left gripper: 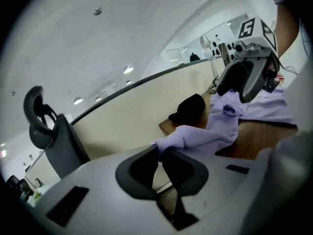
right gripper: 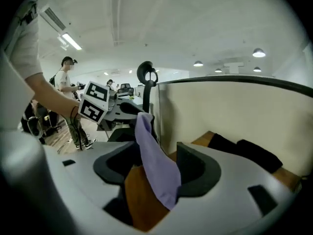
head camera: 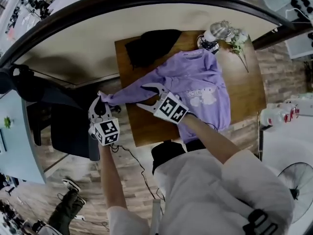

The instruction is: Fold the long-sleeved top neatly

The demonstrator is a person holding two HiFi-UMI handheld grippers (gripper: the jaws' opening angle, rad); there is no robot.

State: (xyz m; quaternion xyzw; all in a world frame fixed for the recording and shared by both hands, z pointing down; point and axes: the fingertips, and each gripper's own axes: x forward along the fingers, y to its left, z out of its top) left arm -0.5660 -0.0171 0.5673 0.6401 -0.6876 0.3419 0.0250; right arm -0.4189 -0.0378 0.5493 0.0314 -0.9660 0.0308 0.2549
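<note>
Room: an office, with a beige partition behind a wooden table.
Top: the lilac long-sleeved top lies spread on the table, and one sleeve is stretched out past the table's left edge.
Left tool: the jaws are closed tight on the end of this sleeve, in the air beside the table.
Right tool: the jaws stand wide apart; the sleeve passes loosely between them and is not pressed.
Black garment: at the back of the table, just beside the top.

The left gripper pinches the lilac fabric sleeve, which runs ahead toward the grey right gripper; a crumpled black cloth lies beyond.
</note>
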